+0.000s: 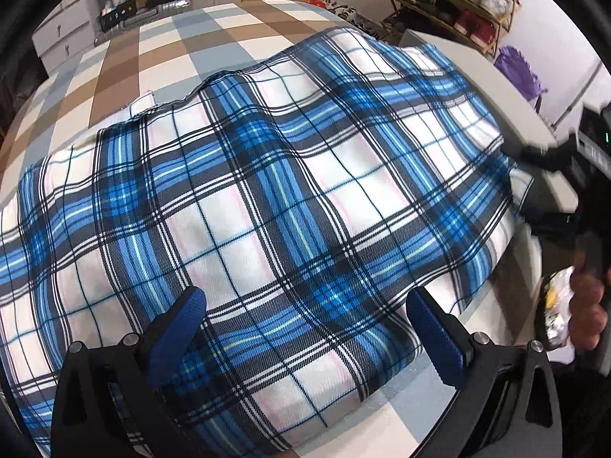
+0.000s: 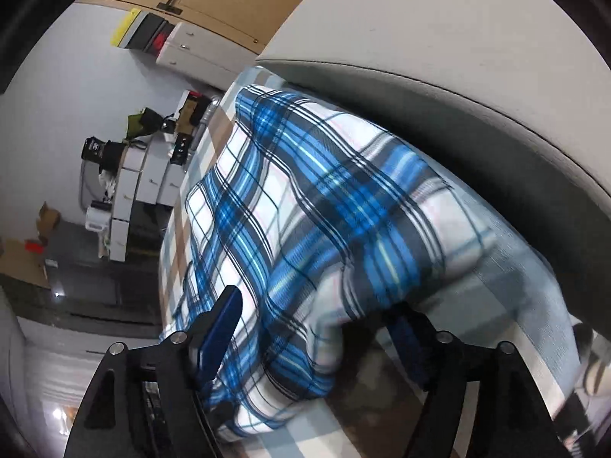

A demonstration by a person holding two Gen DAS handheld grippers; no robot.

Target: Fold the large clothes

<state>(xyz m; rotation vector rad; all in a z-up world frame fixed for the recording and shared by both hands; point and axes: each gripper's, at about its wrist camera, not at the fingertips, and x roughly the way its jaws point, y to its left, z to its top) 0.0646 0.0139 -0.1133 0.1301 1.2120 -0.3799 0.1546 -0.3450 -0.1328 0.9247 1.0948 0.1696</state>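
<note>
The plaid cloth [image 1: 267, 198], blue, white and black, lies spread in a loose fold across the checked bedcover [image 1: 160, 49], its left part running off toward the near left corner and its right edge ending just beside the grey headboard [image 1: 496, 87]. At the left, the left gripper [image 1: 305, 324] hangs steeply down over the near part of the cloth with its blue pads [image 1: 179, 328] set wide apart; the fabric passes under the gap, yet neither pad presses on it, so it holds nothing. Further right, the right gripper [image 2: 324, 339] points slantwise down at the cloth's near right corner, tipped well over on its side, its pads also wide and bare, with a raised fold [image 2: 317, 328] bulging between them but not pinched. A hand [image 1: 588, 305] on its handle shows at the far right of the left view. The risk, as I judge it, is that this bulging corner slumps or slides off the bed edge now that nothing pins it, leaving the fold crooked; a careless regrasp could also catch the bedcover along with the cloth and drag both.
</note>
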